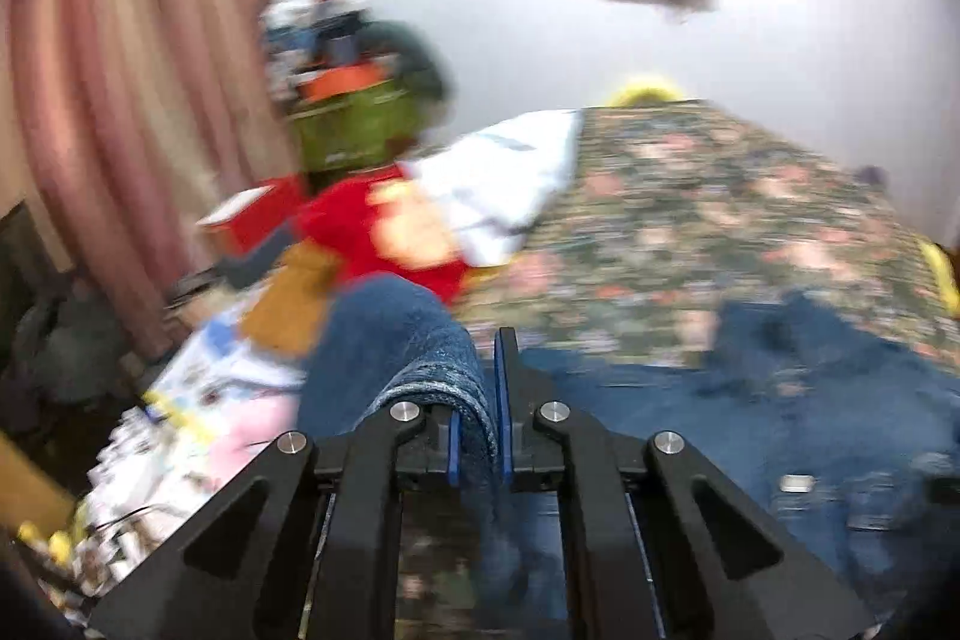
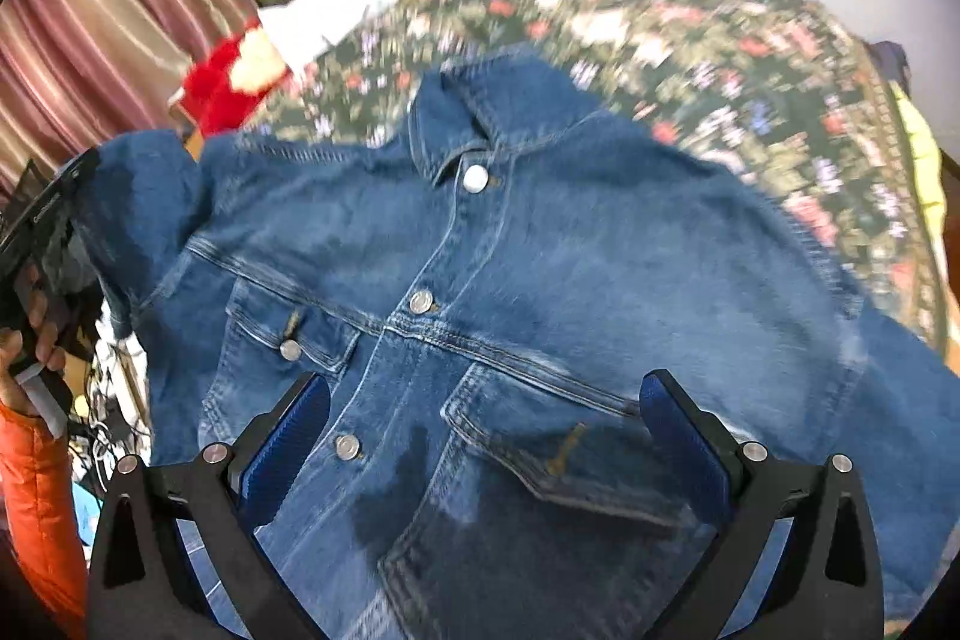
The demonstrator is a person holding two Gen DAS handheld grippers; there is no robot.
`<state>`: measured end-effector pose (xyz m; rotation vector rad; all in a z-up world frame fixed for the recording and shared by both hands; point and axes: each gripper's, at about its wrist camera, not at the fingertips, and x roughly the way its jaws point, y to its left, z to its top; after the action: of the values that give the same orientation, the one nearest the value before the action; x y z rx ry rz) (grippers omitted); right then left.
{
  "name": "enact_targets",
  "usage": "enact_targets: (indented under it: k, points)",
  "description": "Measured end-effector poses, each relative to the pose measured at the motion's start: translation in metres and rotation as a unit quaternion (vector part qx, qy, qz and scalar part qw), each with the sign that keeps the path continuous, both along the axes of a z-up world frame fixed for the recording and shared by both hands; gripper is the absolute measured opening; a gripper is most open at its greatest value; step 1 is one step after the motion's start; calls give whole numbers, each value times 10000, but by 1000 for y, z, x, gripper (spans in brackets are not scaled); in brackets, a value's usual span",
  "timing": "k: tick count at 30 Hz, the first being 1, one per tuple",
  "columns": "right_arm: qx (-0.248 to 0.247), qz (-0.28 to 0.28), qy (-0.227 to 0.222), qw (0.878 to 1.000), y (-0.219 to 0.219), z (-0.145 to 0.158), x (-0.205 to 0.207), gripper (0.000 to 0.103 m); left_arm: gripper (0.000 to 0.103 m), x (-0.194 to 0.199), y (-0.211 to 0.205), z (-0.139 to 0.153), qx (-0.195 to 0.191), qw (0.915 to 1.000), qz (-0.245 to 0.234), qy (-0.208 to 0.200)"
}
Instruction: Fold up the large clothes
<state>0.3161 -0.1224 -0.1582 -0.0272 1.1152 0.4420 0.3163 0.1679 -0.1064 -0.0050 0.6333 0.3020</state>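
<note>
Nearest us, our left gripper (image 1: 480, 436) has its blue-padded jaws pinched tight on a rolled edge of the blue denim jacket (image 2: 510, 292) — probably a sleeve or cuff, though blur keeps us from being sure. Our right gripper (image 2: 480, 460) hangs above the jacket's front with its jaws spread wide, holding nothing; whether the pads brush the cloth we cannot tell. The jacket lies front-up and buttoned on the dark floral bedspread (image 2: 690, 16), collar pointing away from us, its chest pockets just ahead of the right claw. To do this step well, we judge the left side should carry its sleeve across the chest in one smooth arc, keeping the denim taut, while the right claw comes down to pin or pinch the body near the pocket so the heavy cloth does not drag. Farther off sit a red cloth (image 2: 225, 82) and white fabric (image 1: 510, 184) beside the bed, then the pink striped curtain (image 1: 120, 70).
</note>
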Motion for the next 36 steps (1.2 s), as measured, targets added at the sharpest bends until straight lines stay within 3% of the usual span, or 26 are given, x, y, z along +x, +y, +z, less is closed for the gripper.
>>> enact_targets:
  k: [4,8,11,13,15,19,22,24,26,27,29,33,34,36]
  points:
    - [209,-173,-202,9994,-25,26,-18,103,9,17,-57,-34,-276,9956,-708,548]
    - [479,-432,-328,9974,-58,49,-40,103,9,27,-86,-95,-747,9812,-1005,1470]
    - [522,-574,-408,9962,-79,58,-55,103,16,25,-94,-136,-1232,9629,-1053,2158]
    - [496,-648,-464,9956,-90,62,-64,103,27,14,-97,-158,-1482,9498,-1029,2554]
    - [465,-731,-517,9949,-102,65,-71,103,39,1,-92,-161,-1690,9429,-1020,2682]
    - [459,-880,-547,9936,-115,67,-78,103,56,-29,-67,-141,-2135,9423,-954,2397]
    - [517,-906,-516,9932,-116,65,-79,103,70,-53,-38,-112,-2289,9528,-814,1821]
    - [578,-892,-497,9931,-113,64,-78,103,85,-64,-12,-94,-2338,9599,-584,1435]
    - [633,-853,-465,9933,-106,62,-77,103,88,-69,20,-85,-2515,9611,-137,1135]
    - [649,-830,-455,9934,-102,61,-76,103,88,-71,35,-86,-2623,9586,41,1105]
    - [675,-771,-446,9937,-94,61,-73,103,88,-70,65,-97,-3009,9459,408,1139]
    - [656,-655,-464,9946,-80,60,-71,103,88,-60,107,-134,-3962,9067,875,1151]
    - [631,-634,-478,9948,-77,60,-71,103,87,-56,112,-142,-4079,9006,965,1149]
    - [568,-596,-507,9953,-71,59,-70,103,80,-57,123,-147,-4114,8975,1162,1079]
